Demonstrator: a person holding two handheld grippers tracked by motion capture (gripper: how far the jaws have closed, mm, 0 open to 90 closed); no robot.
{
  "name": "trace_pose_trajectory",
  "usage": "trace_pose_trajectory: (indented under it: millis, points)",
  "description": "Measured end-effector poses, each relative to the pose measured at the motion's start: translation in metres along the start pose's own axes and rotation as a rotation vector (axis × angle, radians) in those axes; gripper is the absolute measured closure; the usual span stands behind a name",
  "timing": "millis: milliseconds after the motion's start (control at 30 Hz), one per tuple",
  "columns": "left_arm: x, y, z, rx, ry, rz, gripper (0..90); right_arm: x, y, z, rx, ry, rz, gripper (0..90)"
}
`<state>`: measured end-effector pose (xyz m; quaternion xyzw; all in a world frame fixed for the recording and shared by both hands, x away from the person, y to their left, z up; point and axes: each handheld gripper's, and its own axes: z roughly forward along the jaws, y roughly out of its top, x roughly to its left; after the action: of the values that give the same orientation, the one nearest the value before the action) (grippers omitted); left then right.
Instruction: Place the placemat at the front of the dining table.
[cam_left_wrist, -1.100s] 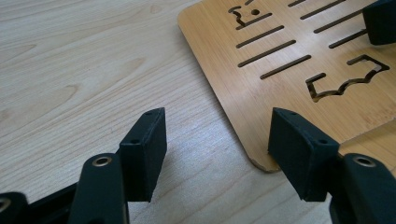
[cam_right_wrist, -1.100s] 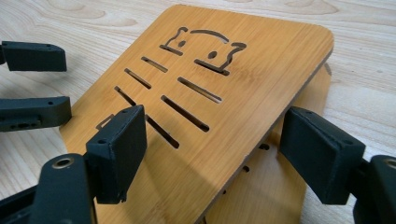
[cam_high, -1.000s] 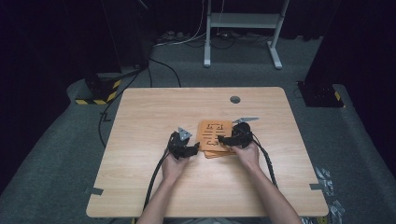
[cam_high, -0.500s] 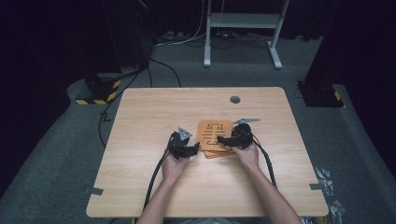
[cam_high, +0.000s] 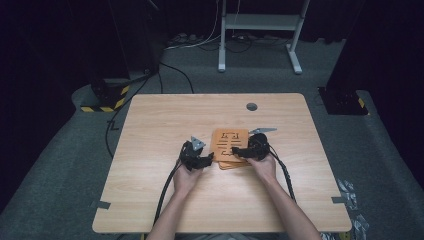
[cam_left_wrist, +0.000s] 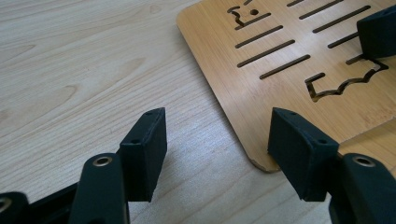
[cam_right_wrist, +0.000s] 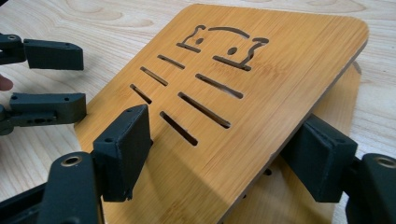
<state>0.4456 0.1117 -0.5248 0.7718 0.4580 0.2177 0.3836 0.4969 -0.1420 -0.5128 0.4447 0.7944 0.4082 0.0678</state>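
No readable text, brand or number is showing anywhere. The top board (cam_right_wrist: 261, 88) is carrying only cut-out signs: a cat-like face outline with two dot eyes, and rows of straight slots below it. The black-and-yellow hazard stripes (cam_high: 102, 102) on the floor beside the desk are showing no wording.

Lower board (cam_right_wrist: 322, 116) mostly hidden beneath the tilted top board (cam_right_wrist: 261, 93).

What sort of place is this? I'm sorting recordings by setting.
Probably a lab or recording studio: a lone wooden table on grey carpet, dark surroundings, cables and a metal stand frame behind. A person works slotted bamboo boards with two hand-held grippers.
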Motion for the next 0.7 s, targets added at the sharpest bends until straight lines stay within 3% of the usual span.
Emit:
trace_pose_trajectory:
  millis: [467,700]
  points:
    - [0.001,0.000,-0.001,-0.007,0.004,-0.012,37.1,0.004,0.000,-0.007,-0.034,0.021,-0.016,26.6]
    - [0.001,-0.001,-0.001,-0.010,0.010,-0.028,37.2,0.014,0.003,-0.014,-0.064,0.020,-0.040,26.9]
